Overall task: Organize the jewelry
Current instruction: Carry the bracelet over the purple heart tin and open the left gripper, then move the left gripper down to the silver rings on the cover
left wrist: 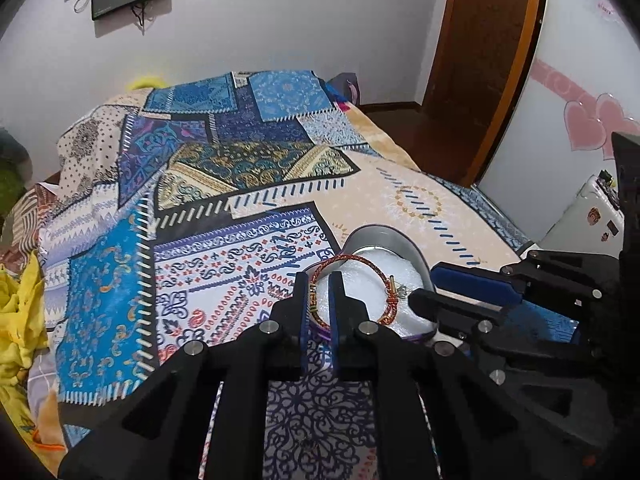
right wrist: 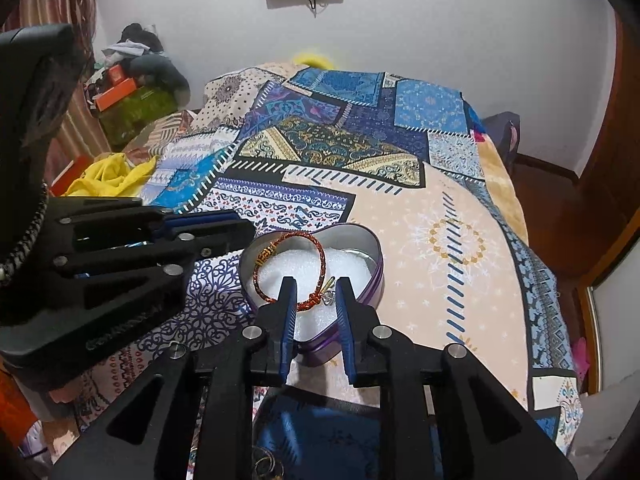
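The left gripper (left wrist: 320,280) pinches the red bracelet (left wrist: 352,280) over the tin (left wrist: 416,252) on the bed (left wrist: 360,184), near its right edge; the right gripper (left wrist: 424,284) is beside it.

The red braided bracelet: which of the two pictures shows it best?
The right wrist view: the bracelet lies as a nearly full loop over the heart-shaped tin. In the left wrist view, the left gripper hides part of it.

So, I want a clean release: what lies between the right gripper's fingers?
Between the right gripper's fingers: the red bracelet's knotted end and a small silver charm, on the tin's white foam. The right wrist view shows it.
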Tool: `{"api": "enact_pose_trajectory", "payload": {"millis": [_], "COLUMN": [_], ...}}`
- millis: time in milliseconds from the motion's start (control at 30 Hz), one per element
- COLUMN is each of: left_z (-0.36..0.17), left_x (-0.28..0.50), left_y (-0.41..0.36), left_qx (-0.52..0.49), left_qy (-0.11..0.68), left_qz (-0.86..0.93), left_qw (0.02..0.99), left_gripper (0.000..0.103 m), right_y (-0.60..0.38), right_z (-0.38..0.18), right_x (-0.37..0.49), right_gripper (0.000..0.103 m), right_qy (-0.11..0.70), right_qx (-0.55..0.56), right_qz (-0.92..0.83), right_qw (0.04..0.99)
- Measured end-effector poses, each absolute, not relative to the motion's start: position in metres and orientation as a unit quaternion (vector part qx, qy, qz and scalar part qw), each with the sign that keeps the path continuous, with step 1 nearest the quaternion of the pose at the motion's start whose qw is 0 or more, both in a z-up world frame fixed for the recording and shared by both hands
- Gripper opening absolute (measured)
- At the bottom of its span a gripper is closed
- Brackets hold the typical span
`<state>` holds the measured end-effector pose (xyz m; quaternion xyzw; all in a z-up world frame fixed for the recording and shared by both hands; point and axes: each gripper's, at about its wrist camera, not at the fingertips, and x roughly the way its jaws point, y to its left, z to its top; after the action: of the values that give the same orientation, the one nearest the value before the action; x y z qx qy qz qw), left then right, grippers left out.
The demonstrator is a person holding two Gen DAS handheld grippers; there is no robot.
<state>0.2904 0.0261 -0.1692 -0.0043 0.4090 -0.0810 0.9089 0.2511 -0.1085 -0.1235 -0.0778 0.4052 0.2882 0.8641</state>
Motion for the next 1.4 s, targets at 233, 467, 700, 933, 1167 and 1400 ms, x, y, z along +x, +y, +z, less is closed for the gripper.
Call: {"api": "enact_pose_trajectory", "payload": {"millis": [233,467,700,933,1167,1400], "left_z": [-0.145,-0.128,-0.127,-0.142,-0.164,-0.19], "left_x": [0.268,0.239,0.214,0.194,0.177,0.167], "left_y": [0.035,0.038,0.035,0.027,0.032,0.026], "left_qx": [-0.013,-0.012,-0.017,-0.01,-0.028,-0.027], "left_qy": [0.391,0.38,0.39,0.41,0.438,0.461], "left_qz": [-0.074,-0.068,-0.074,-0.079,-0.078,-0.085], "left_qw": [0.917,0.923,0.918,0.909,0.895,0.883], "left_gripper": [0.027,0.045,0.052,0.052,0.052,0.052], "right_y": [-0.119,-0.133,-0.141,-0.144,-0.146,-0.151], "right_z": [-0.101,-0.08,-0.074,-0.081,-0.102,-0.129], "right_x": [0.238,0.218,0.2,0.182,0.169,0.165], "right_gripper": [0.02,0.038,0.038,0.038,0.038,0.038], "right_qy": [0.384,0.358,0.351,0.361,0.386,0.425], "right_qx": [-0.072,-0.067,-0.072,-0.085,-0.1,-0.106], "right_qz": [0.277,0.26,0.256,0.262,0.266,0.259], "right_qw": [0.878,0.894,0.898,0.891,0.878,0.861]}}
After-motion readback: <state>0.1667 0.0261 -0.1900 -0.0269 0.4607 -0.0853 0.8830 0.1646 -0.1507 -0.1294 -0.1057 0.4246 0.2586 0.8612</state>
